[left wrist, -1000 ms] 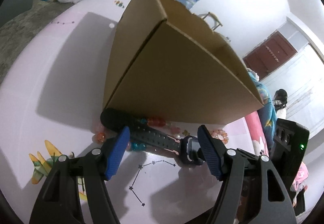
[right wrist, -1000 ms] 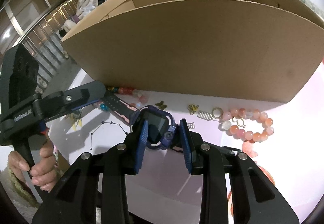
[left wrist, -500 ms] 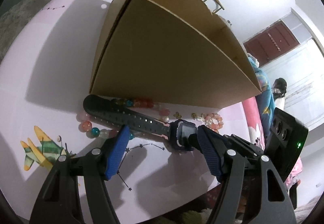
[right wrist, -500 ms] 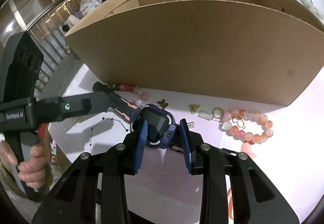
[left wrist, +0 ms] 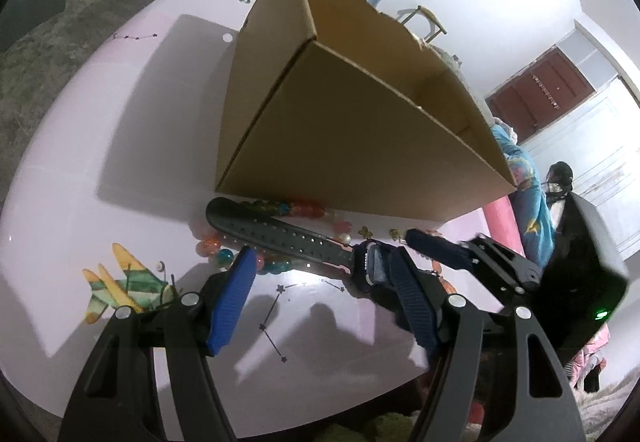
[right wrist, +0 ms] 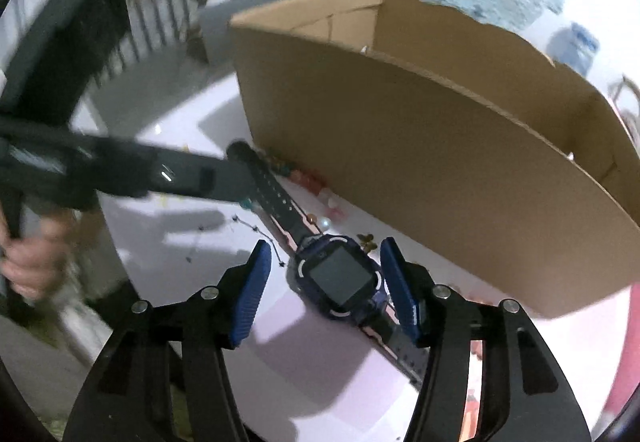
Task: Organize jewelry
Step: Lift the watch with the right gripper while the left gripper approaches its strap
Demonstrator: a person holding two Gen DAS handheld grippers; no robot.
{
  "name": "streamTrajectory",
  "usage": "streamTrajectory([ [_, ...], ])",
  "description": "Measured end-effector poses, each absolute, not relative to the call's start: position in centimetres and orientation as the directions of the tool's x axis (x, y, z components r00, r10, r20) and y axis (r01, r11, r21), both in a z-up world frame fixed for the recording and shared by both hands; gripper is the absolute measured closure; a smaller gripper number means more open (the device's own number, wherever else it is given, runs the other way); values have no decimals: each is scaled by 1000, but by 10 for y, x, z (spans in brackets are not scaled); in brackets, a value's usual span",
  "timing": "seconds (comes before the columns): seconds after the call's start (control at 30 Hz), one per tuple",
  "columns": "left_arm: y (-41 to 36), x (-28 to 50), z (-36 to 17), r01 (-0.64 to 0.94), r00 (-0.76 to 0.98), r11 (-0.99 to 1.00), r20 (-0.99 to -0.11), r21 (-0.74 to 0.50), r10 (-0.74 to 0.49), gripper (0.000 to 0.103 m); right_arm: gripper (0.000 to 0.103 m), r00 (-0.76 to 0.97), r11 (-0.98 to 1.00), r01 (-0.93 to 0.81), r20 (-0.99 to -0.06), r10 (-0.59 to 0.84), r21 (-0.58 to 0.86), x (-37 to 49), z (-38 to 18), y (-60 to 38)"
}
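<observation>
Pink table (left wrist: 72,170), both grippers angled downward, right gripper (right wrist: 326,282) fingers just parted around watch (right wrist: 340,278), left gripper (left wrist: 320,294) open

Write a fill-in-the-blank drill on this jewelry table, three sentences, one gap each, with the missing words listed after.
1. The dark blue smartwatch with a square screen lies on the pale pink ____.
2. The right tool has just been opening, and its blue pads now stand ____ of the watch case, which sits between them.
3. The colourful glass bead bracelet lies against the foot of the brown ____ box.

Missing words: table; clear; cardboard
</observation>
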State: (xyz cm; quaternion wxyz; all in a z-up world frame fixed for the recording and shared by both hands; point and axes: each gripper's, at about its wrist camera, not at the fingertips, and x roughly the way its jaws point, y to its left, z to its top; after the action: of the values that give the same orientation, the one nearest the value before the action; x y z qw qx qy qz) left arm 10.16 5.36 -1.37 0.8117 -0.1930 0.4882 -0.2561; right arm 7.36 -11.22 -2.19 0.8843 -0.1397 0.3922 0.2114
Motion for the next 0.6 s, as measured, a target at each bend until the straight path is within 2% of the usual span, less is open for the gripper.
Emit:
streamTrajectory([
  [0.1,57,97,-12,239,397,783,-679,-574,-618,35,50,594,853,-500,-776,213,-149,75,-31,-104],
  [0.13,57,95,-11,245,397,778,-672,-578,-625,35,54,593,853,-496,-781,196,-163,76,-33,-103],
  [0.2,56,93,-10,255,393,766,-661,-590,-640,36,56,596,862,-479,-783,179,-167,76,-34,-105],
  [0.47,44,92,-17,273,341,713,-628,-646,-700,37,57,503,898,-390,-771,392,202,94,-32,-152],
  [0.6,36,98,-19,259,332,682,-600,-684,-728,42,57,486,883,-382,-753,443,273,97,-33,-162],
])
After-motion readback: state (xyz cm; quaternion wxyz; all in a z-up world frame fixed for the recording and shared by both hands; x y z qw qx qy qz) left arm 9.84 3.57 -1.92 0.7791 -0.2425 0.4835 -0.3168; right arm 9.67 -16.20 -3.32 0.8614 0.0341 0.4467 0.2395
